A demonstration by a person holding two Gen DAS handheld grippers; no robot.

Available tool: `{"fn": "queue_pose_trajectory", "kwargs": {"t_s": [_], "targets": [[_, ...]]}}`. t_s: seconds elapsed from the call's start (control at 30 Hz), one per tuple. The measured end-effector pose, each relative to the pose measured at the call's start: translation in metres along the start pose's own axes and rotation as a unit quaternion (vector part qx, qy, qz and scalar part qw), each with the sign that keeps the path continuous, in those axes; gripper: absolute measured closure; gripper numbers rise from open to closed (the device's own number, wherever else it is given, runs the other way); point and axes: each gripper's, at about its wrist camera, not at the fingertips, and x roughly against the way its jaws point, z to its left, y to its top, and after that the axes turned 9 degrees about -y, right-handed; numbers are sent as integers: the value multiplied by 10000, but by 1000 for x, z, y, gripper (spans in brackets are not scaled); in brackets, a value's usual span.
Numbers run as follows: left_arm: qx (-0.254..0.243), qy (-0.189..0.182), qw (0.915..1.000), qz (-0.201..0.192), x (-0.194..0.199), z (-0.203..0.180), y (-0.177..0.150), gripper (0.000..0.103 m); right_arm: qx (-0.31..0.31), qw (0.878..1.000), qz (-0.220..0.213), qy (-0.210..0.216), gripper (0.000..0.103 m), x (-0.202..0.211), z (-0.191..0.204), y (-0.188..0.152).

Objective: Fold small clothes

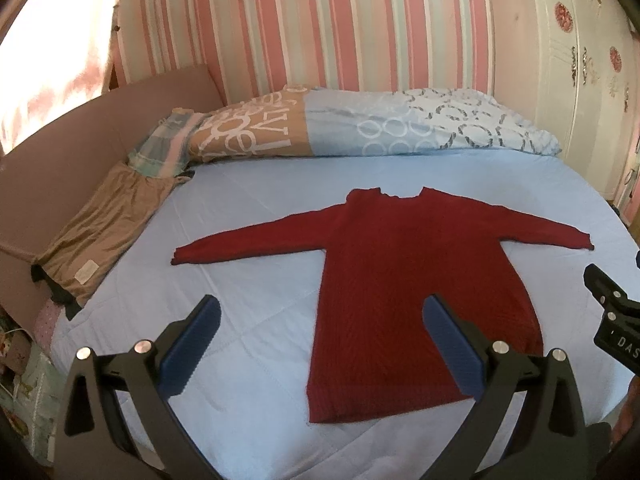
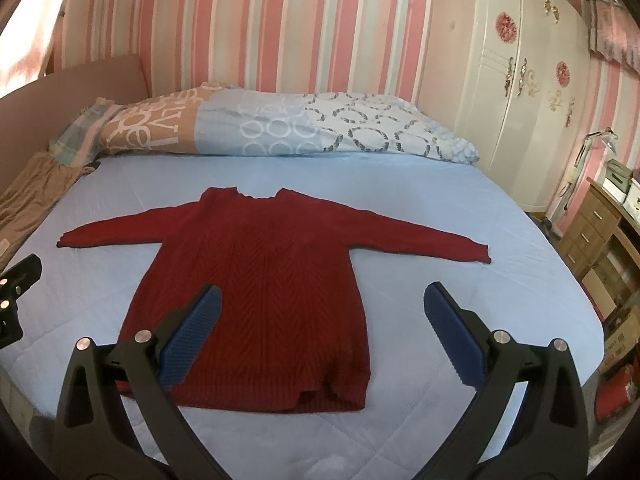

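A dark red knitted sweater lies flat on the light blue bed sheet, both sleeves spread out sideways and the hem toward me. It also shows in the right wrist view. My left gripper is open and empty, held above the sweater's lower left part. My right gripper is open and empty, held above the sweater's lower right part. The right gripper's body shows at the right edge of the left wrist view. The left gripper's body shows at the left edge of the right wrist view.
A folded patterned duvet lies along the far side of the bed. A brown garment lies at the bed's left edge by the headboard. A white wardrobe and wooden drawers stand to the right.
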Motion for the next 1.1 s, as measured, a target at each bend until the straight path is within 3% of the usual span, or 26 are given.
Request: {"fn": "queue_pose_trajectory", "kwargs": {"t_s": [0.63,1.1], "targets": [[-90,-131,9997,172,-110,-4,56,2,93,9999,123,45,3,-102,17,33],[17,488,9986,202,-218,83,83,2,292,9979,-56,581,3,-214,117,87]]}}
